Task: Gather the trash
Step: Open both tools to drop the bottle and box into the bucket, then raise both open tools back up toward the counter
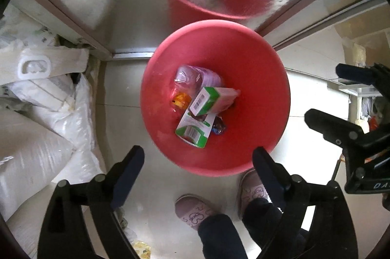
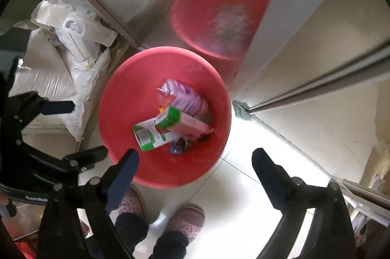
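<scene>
Tongs, left wrist view: we see our left tongs spread wide with nothing between them, hanging above the near rim of the red bin; our right tongs show at the right edge, also parted and empty.
Trash, left wrist view: two green-and-white cartons, a purple-striped wrapper, an orange scrap and a dark candy wrapper lie in the bin bottom, far of the left tongs and well below them.
Risk, left wrist view: we judge a low sweep could clip the rim and tip the light bin, spilling what is collected; our slippers stand just near of it, so a step forward could kick it.
Tongs, right wrist view: our right tongs gape open and empty, the left finger over the bin's near rim, the right one over bare floor.
Trash, right wrist view: the same pile sits far and left of the tongs' midline.
Risk, right wrist view: white sacks crowd the bin's left side and the left tongs hang close, so we could knock the two tools together.
</scene>
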A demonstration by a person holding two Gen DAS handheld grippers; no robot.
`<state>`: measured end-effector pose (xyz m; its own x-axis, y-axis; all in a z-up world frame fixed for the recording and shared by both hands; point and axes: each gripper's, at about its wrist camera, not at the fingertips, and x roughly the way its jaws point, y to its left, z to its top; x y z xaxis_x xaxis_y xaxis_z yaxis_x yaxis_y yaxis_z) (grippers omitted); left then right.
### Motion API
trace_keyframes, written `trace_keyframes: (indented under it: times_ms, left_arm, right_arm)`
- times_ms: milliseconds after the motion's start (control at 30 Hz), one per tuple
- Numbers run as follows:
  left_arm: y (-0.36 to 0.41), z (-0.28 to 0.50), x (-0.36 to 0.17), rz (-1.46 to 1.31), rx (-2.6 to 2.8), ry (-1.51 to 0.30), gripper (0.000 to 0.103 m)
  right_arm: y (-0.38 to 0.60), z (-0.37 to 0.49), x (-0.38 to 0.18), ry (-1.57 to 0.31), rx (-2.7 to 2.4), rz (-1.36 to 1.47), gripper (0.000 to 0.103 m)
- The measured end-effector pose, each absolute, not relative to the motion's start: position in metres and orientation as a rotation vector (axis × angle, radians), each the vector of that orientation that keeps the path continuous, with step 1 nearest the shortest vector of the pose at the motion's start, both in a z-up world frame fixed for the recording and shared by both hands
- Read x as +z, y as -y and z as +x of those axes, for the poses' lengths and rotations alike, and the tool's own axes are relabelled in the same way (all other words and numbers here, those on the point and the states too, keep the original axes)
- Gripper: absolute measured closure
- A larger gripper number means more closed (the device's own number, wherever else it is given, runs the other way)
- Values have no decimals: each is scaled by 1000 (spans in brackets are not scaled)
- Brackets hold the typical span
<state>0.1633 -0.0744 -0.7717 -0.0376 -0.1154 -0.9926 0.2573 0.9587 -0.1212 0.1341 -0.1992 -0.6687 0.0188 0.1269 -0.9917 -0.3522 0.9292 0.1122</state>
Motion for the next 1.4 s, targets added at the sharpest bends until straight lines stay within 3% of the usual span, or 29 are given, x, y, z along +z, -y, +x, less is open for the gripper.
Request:
trace_keyframes:
  times_ms: [333,733,967,1400]
  left_arm:
    - [64,133,-657,24,-271,-1527,14]
    - [69,63,-414,30,-235,-1382,14]
    - [70,45,-307,34,-196,-1289,14]
    - [57,82,-181,-4,-206,-1108,14]
  right_arm:
    - [211,100,-570,-1463,365,-143,6]
    - [235,62,-352,-1350,371,-83,5]
    - [249,50,-250,-1252,386,-69,4]
    - [239,87,-134,-1001,423,-61,4]
